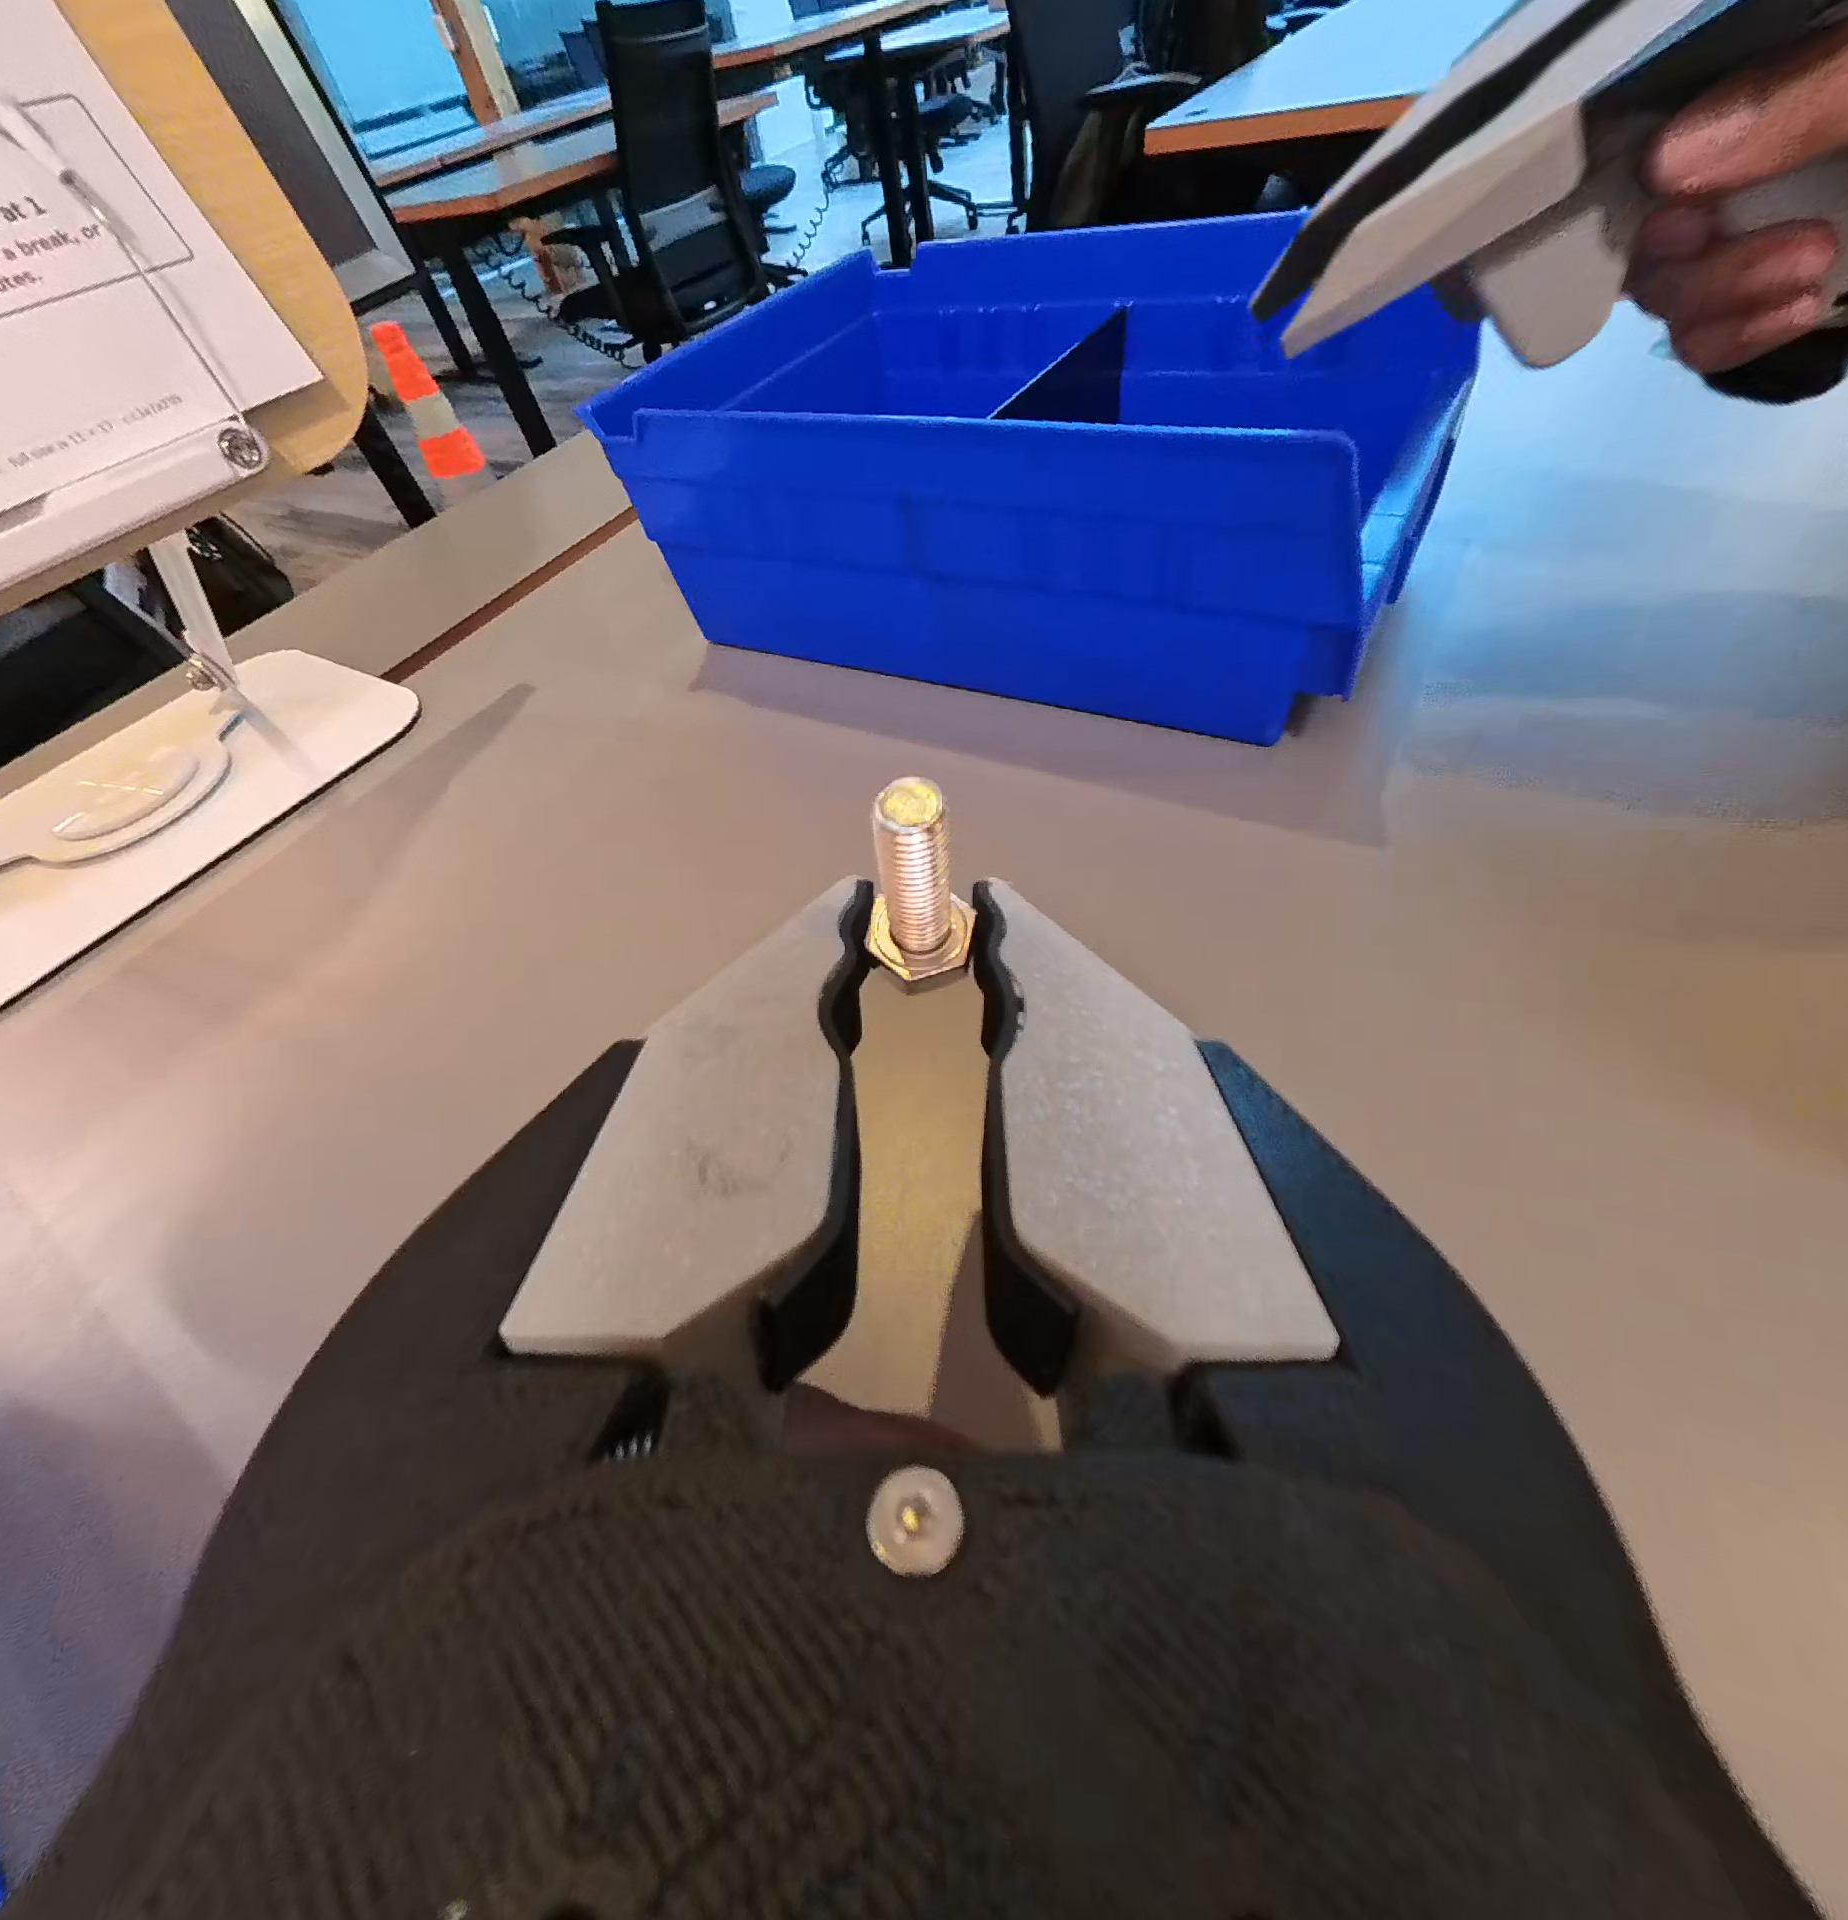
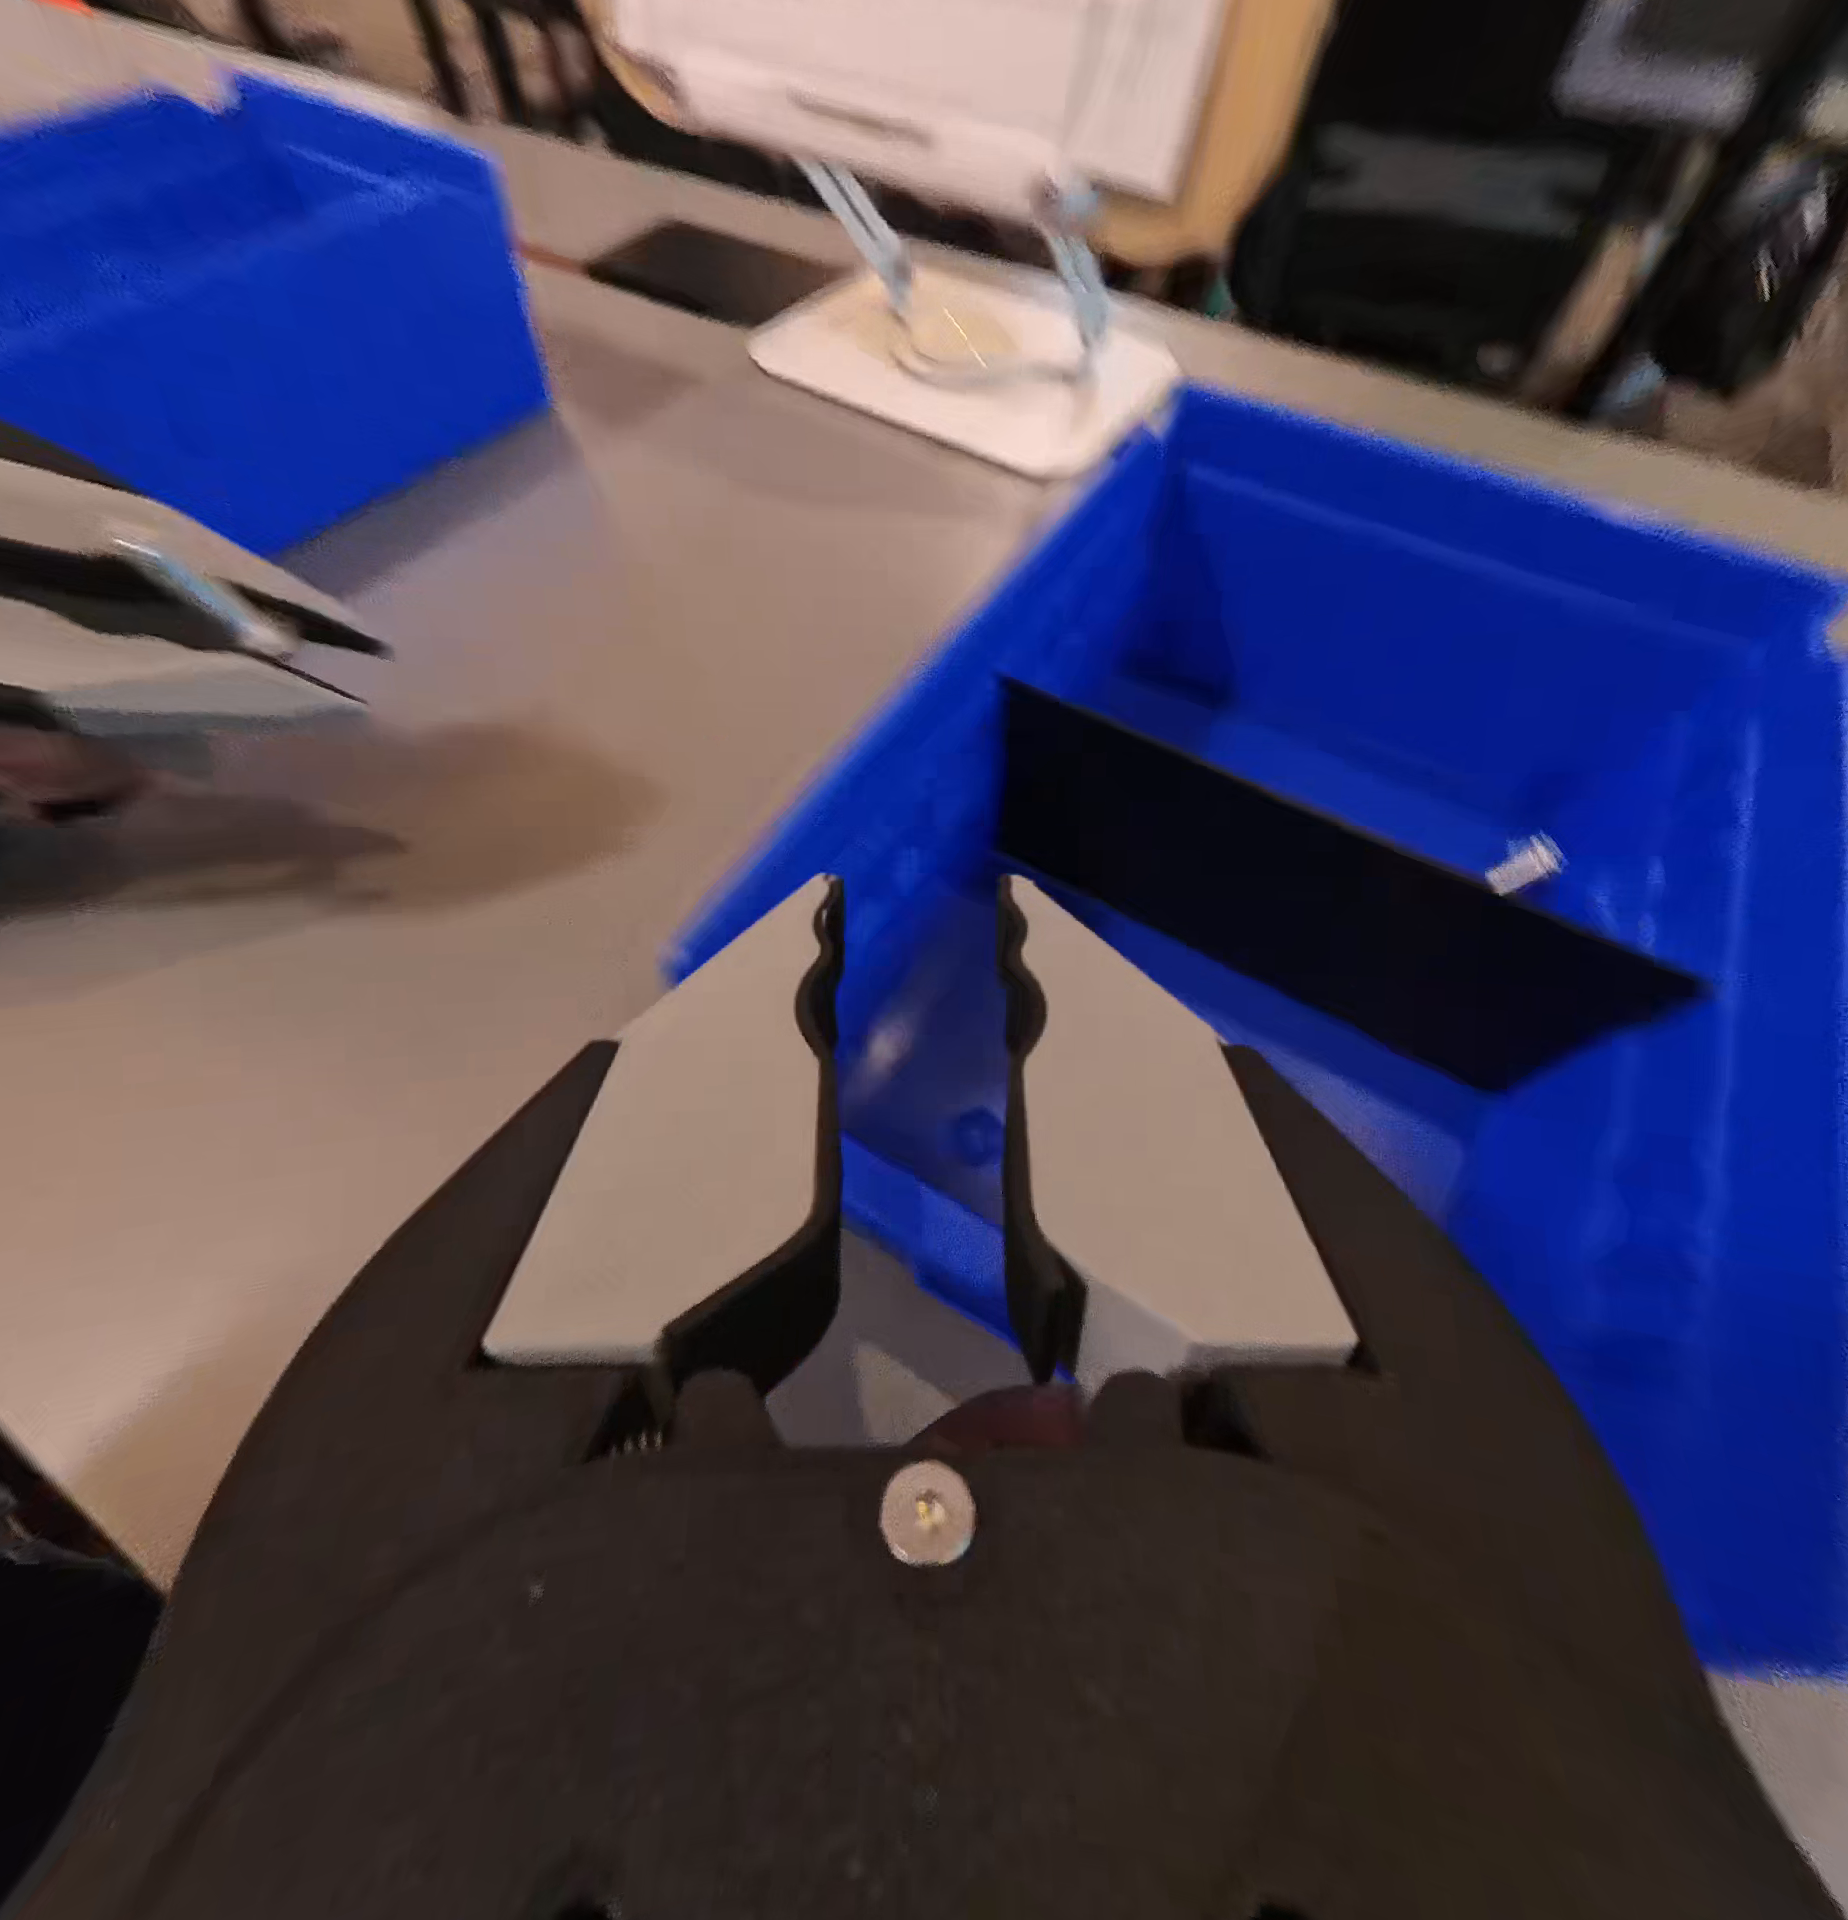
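Silver threaded bolt [image 1: 907,883] pinched upright in left tongs [image 1: 920,914]; right tongs [image 2: 920,894] apparently parted, empty.

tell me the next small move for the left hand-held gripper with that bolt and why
Probably carry it forward toward the blue divided bin. The left hand-held gripper is shut on the hex bolt by its head, above the grey table, and a similar small metal part already lies in one compartment.
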Tool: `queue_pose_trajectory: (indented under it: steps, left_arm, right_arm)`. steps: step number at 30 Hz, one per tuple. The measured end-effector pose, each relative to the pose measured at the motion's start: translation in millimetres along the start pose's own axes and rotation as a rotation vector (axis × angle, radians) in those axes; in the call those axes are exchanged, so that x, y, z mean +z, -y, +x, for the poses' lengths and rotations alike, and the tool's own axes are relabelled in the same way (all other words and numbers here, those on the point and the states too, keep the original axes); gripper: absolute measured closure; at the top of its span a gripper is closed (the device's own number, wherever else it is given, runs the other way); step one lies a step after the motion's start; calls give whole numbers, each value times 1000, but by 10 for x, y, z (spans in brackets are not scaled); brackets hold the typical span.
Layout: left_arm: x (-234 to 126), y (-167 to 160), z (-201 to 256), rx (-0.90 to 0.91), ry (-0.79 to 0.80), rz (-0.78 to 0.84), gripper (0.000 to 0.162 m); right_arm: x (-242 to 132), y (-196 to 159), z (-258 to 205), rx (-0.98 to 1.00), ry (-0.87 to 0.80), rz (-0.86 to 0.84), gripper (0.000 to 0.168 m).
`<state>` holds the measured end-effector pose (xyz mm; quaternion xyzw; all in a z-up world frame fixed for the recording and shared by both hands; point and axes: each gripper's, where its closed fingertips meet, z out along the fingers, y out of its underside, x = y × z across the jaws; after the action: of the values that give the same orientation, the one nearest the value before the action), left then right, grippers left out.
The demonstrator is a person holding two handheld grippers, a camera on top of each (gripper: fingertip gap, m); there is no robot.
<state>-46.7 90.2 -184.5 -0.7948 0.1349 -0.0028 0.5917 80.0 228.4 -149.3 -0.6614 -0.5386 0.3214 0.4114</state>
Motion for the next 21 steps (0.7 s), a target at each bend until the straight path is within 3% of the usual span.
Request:
queue_pose_trajectory:
  steps: [5, 8, 12, 14, 18, 20, 21]
  left_arm:
    - [19, -6, 50, 15, -16, -1, 145]
    - [28, -4, 96, 37, -23, -4, 145]
    - [27, -8, 137, 46, -35, -4, 145]
    - [23, -3, 133, 43, -33, -3, 145]
    - [-17, 106, 85, 3, -21, 55, 145]
    - [-36, 112, 37, -53, -19, 55, 153]
    - [-22, 47, 20, -67, -23, 18, 149]
  right_arm:
    - [145, 498, -1123, -170, 215, 188, 148]
    - [457, 483, -1639, -272, 286, 172, 143]
    - [791, 438, -1953, -306, 342, 148, 148]
    - [895, 389, -1995, -314, 362, 107, 161]
    - [867, 557, -1939, -283, 351, 149, 162]
    - [786, 799, -1711, -280, 239, 248, 162]
    - [726, 939, -1519, -281, 156, 296, 162]
